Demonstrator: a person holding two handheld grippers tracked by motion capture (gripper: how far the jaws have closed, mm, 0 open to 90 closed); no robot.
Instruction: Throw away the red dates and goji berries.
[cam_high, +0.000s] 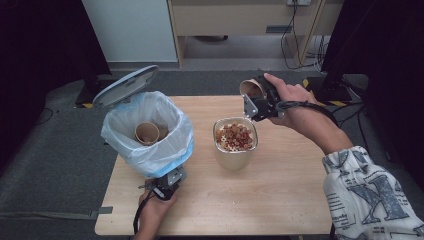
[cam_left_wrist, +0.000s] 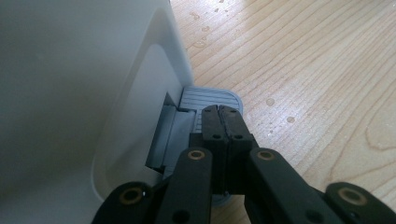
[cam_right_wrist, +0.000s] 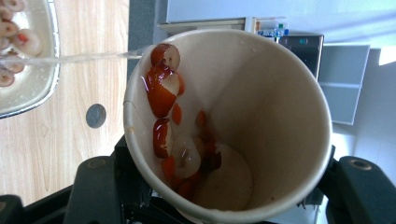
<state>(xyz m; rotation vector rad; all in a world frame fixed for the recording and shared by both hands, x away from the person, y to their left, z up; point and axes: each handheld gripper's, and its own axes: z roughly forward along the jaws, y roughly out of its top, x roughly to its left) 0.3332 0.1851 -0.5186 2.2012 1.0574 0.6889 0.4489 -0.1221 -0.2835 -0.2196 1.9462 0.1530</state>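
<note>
1. Nearest, the left gripper (cam_high: 167, 186) sits at the near foot of the white pedal bin (cam_high: 150, 131), its jaws pressed together with nothing between them. In the left gripper view the closed tips (cam_left_wrist: 219, 122) bear down on the grey ribbed pedal (cam_left_wrist: 212, 99), which I judge is what holds the lid (cam_high: 125, 86) tilted up and back.
2. The bin, lined with a pale plastic bag (cam_high: 177, 145), stands at the table's left; a discarded paper cup (cam_high: 147, 133) already lies inside. The liner is soft and would give under a careless drop.
3. Right of centre on the wooden table (cam_high: 280, 200) stands a clear glass bowl (cam_high: 235, 142), heaped with red-and-white fruit pieces and likely heavy and breakable.
4. Farther, above and right of the bowl, the right gripper (cam_high: 257, 100) clamps a paper cup (cam_right_wrist: 233, 126) across its lower wall, tipped on its side with its mouth facing the bowl. A thin stream of liquid (cam_right_wrist: 70, 58) runs from the rim toward the bowl.
5. The cup is light, thin-walled and easily crushed; wet fruit slices (cam_right_wrist: 163, 93) cling inside, so it is slippery. Holding low on the wall with moderate squeeze looks right.
6. The route from here to the bin passes over the bowl; drips on the wood are the likely nuisance.
</note>
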